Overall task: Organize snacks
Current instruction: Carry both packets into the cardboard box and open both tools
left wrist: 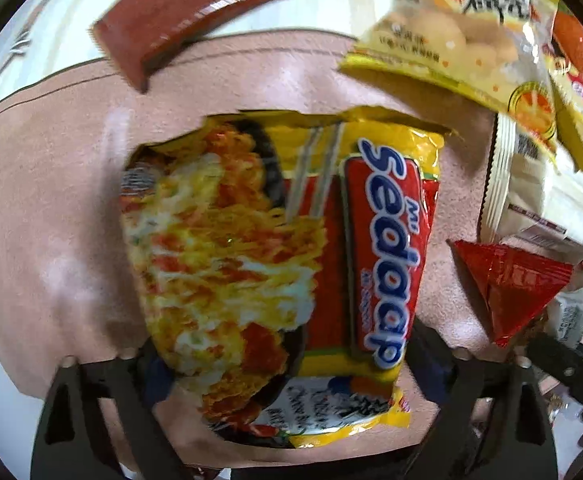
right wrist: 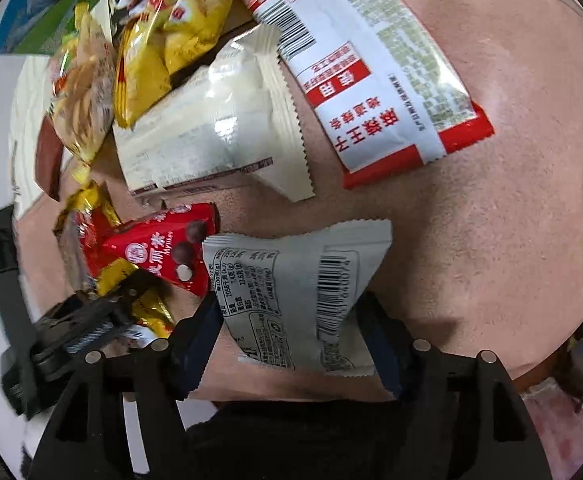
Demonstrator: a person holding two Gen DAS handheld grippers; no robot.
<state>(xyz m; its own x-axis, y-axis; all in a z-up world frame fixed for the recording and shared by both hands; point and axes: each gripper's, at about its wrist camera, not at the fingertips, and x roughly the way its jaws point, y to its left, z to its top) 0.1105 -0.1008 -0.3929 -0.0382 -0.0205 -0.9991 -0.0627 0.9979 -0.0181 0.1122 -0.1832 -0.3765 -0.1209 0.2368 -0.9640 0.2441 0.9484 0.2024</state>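
In the left wrist view my left gripper [left wrist: 287,364] is shut on a yellow and red Sedaap noodle packet [left wrist: 275,264], held above the pink mat [left wrist: 51,208]. In the right wrist view my right gripper [right wrist: 291,328] is shut on a small grey-white snack packet with a barcode [right wrist: 299,292], held just above the pink mat [right wrist: 471,248]. The left gripper's black body [right wrist: 91,320] shows at the lower left of the right wrist view, with a red chocolate-ball packet [right wrist: 163,248] lying beside it.
In the left wrist view a brown box [left wrist: 195,12] lies at the top, a yellow snack bag [left wrist: 471,32] and white packets [left wrist: 531,184] at the right, a red triangular packet [left wrist: 507,284] below them. In the right wrist view lie a white packet [right wrist: 211,128], a red-white bag [right wrist: 363,64] and yellow chip bags [right wrist: 163,32].
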